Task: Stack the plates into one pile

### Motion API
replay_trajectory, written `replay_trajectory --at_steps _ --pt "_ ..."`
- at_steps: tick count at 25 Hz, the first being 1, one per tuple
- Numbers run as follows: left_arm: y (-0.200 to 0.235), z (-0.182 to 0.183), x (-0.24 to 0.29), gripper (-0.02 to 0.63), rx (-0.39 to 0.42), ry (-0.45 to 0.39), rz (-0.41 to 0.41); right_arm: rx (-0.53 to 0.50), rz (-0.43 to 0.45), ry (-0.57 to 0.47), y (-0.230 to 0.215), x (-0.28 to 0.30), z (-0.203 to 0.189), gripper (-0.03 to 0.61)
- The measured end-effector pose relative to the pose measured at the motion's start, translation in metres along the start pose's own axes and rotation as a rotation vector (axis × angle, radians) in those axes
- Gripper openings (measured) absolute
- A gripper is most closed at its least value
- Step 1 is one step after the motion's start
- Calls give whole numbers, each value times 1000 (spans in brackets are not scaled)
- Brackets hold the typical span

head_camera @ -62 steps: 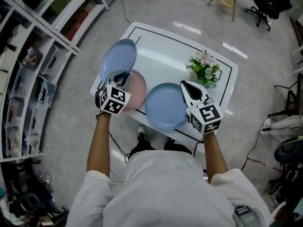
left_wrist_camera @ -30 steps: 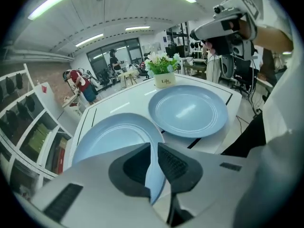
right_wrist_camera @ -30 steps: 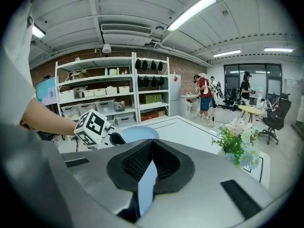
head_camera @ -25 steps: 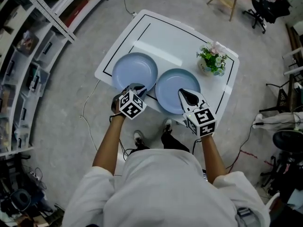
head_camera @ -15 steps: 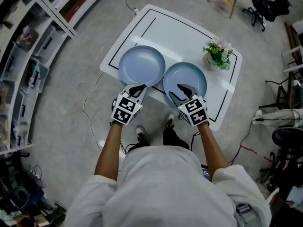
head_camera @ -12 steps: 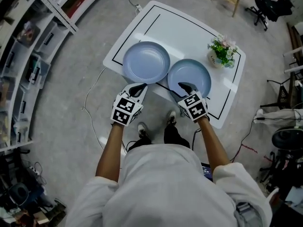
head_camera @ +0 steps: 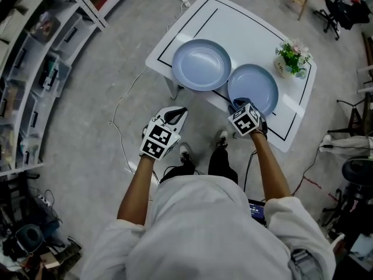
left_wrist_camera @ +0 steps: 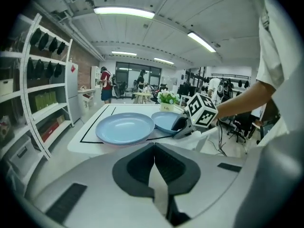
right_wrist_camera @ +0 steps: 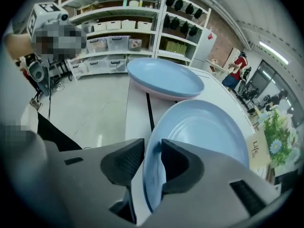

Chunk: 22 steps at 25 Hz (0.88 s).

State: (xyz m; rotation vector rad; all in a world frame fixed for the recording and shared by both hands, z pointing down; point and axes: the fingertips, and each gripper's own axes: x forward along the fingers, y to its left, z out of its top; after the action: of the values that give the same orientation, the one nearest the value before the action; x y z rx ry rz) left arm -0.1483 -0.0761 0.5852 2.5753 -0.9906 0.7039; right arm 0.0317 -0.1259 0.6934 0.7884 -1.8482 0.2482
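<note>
Two blue plates lie empty along the surface's (head_camera: pixel 250 25) near edge. First blue plate (head_camera: pixel 201 65), toward the left corner, sits on a pink plate (right_wrist_camera: pixel 161 95). Second blue plate (head_camera: pixel 256 86) lies just beside it, its near rim between the right tongs (head_camera: pixel 238 103); jaws just closing, pads seemingly pressing it. Left tongs (head_camera: pixel 179 114) closed, empty, off the near edge. Potted plant (head_camera: pixel 291 60) by the right edge.

Left tool (head_camera: pixel 177 115) clamped together — right tool (head_camera: pixel 238 104) has just been closing on plate (head_camera: pixel 254 85).
</note>
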Motion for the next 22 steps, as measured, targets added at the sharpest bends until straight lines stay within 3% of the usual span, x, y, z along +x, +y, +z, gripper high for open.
replay_trajectory --at_steps 3,8,12,17,22 --pt "-6 -12 -12 20 54 12 -21 -44 -74 18 4 0 -2 80" --pt "-13 -12 -25 20 56 -13 -37 -95 -162 32 9 -22 -13 50" --pt "-12 3 -28 20 59 -48 -46 -149 -221 24 10 -61 -15 30" --pt "-5 32 -28 20 58 -104 -32 -142 -213 3 14 -102 -15 38" --pt "10 67 -29 20 65 -168 10 -199 -285 -69 -1 -148 15 38"
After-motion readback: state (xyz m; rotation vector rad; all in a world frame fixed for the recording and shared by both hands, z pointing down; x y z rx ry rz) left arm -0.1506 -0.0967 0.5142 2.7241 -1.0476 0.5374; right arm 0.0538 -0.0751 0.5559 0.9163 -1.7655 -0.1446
